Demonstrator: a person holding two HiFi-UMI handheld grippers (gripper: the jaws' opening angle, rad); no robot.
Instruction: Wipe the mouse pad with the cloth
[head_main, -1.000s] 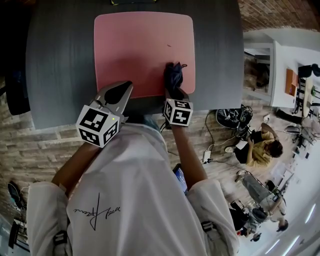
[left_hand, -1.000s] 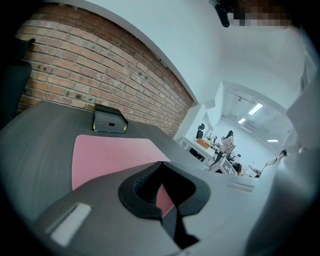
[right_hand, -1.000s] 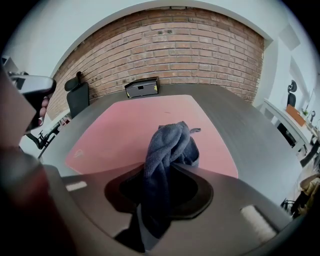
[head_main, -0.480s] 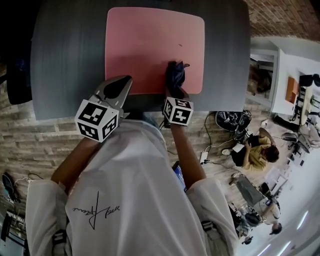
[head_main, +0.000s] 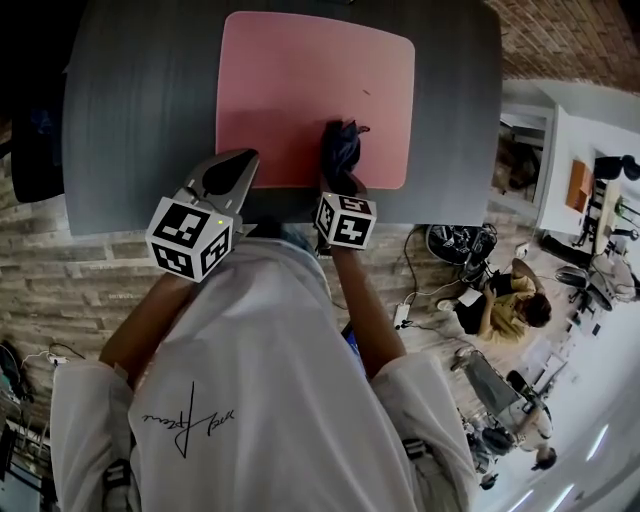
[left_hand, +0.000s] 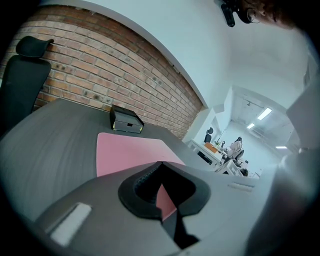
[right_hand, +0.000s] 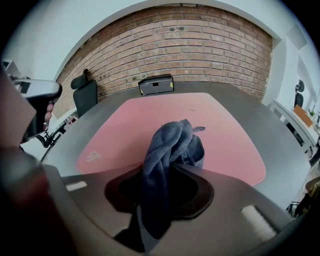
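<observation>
**Cloth poised at near edge of pink pad**

Head view: the right gripper (head_main: 338, 185) is clamping a bunched dark cloth (head_main: 340, 148), which appears to be resting on the near edge of the pink mouse pad (head_main: 300, 70), right of centre, on the grey table (head_main: 130, 100). The pad's long axis is running left to right, so most of it is lying ahead and leftward of the cloth. The left gripper (head_main: 235, 168) is hovering beside the pad's near left corner.

Left gripper view: its jaws are meeting at the tips, gripping nothing.

Right gripper view: the jaws are pinching the cloth tightly, and the pad is spreading ahead toward a small black box (right_hand: 156, 85). Any coming stroke is likely falling to the right hand.
</observation>
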